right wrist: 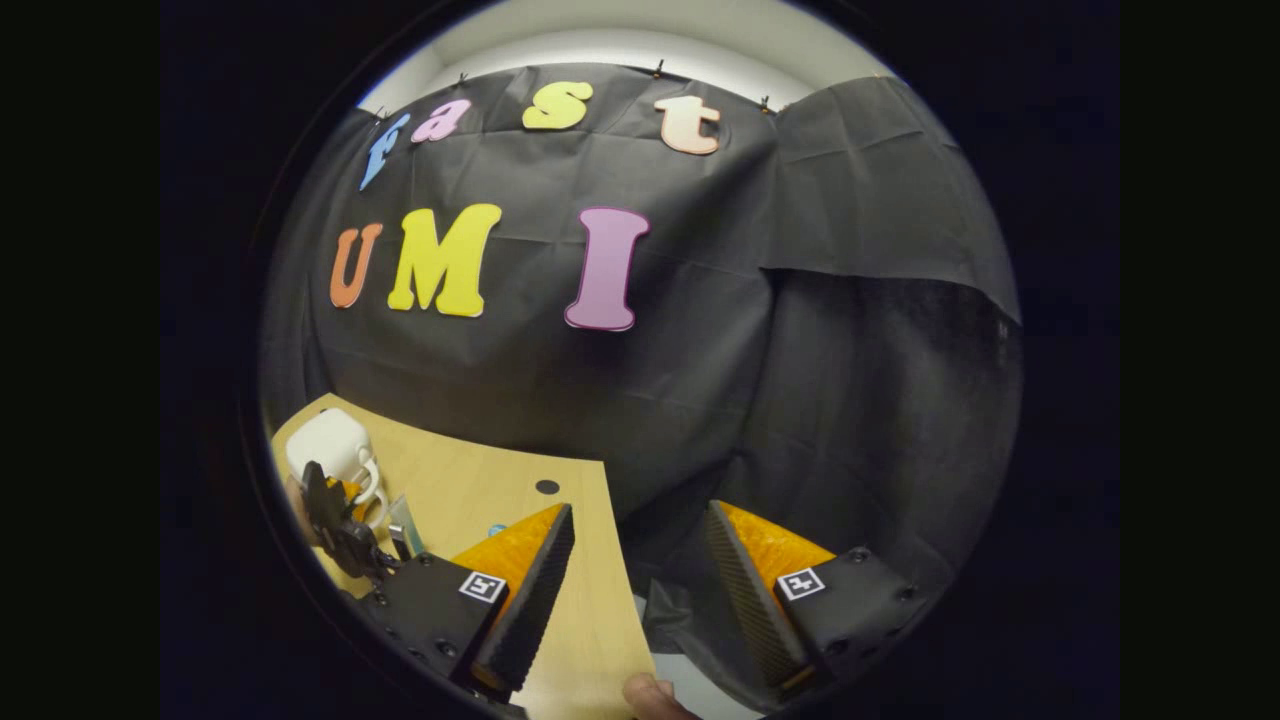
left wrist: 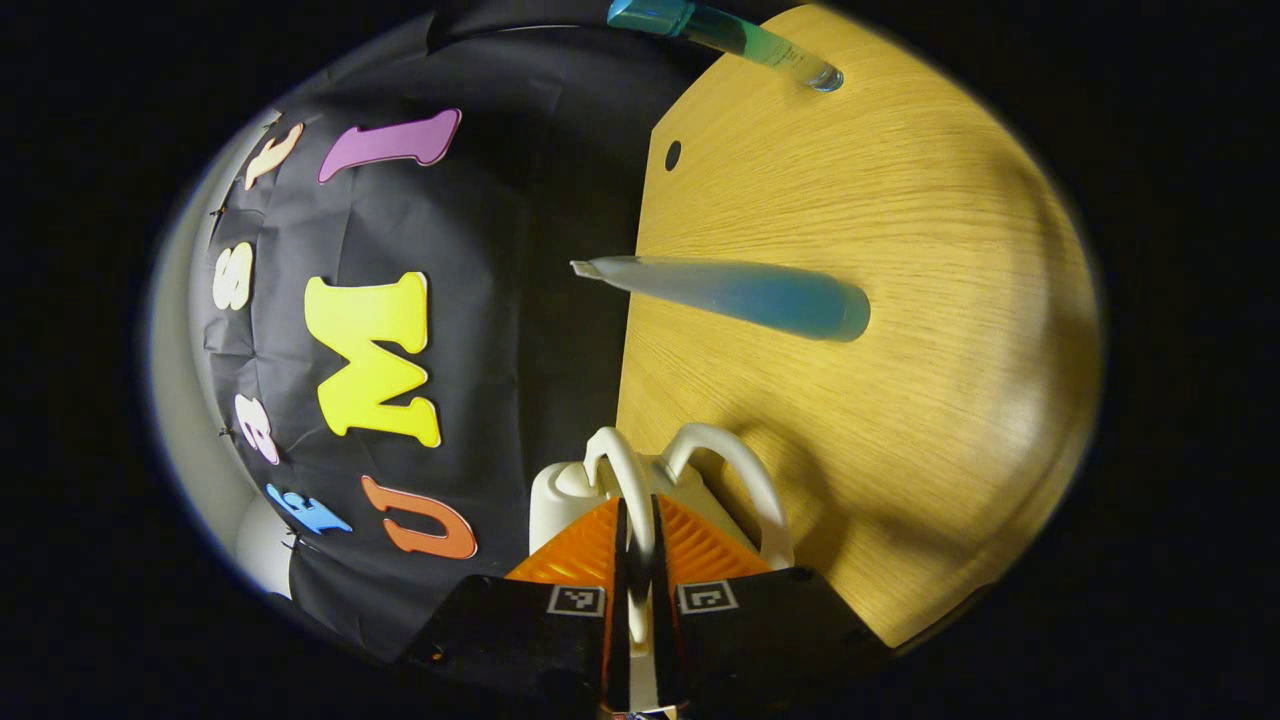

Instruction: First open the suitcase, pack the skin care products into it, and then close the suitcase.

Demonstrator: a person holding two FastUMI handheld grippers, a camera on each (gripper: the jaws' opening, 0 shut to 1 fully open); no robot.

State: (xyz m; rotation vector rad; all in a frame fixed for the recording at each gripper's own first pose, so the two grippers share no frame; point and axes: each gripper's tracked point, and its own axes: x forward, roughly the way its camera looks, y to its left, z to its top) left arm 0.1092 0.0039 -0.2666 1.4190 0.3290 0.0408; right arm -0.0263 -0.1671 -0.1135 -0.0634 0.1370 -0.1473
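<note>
In my left gripper view the left gripper [left wrist: 636, 545] is clamped on one white handle loop of the white suitcase [left wrist: 560, 500] — two loops [left wrist: 735, 470] in all. Two skin care tubes lie on the wooden table [left wrist: 900, 400]: one pale-blue tube [left wrist: 760, 296], one teal tube [left wrist: 730, 35]. In my right gripper view the right gripper [right wrist: 640, 590] gapes wide, empty; the suitcase sits far left.

A light wood-grain counter [left wrist: 900, 300] stood against the booth's black cloth wall [right wrist: 650, 400]. Near the counter's back edge sat a small round hole [left wrist: 673, 155]. The cloth hung creased and folded behind the counter, with a pale wall [right wrist: 620, 40] showing above it. Warm light fell across the counter, and soft shadows lay on its surface.
</note>
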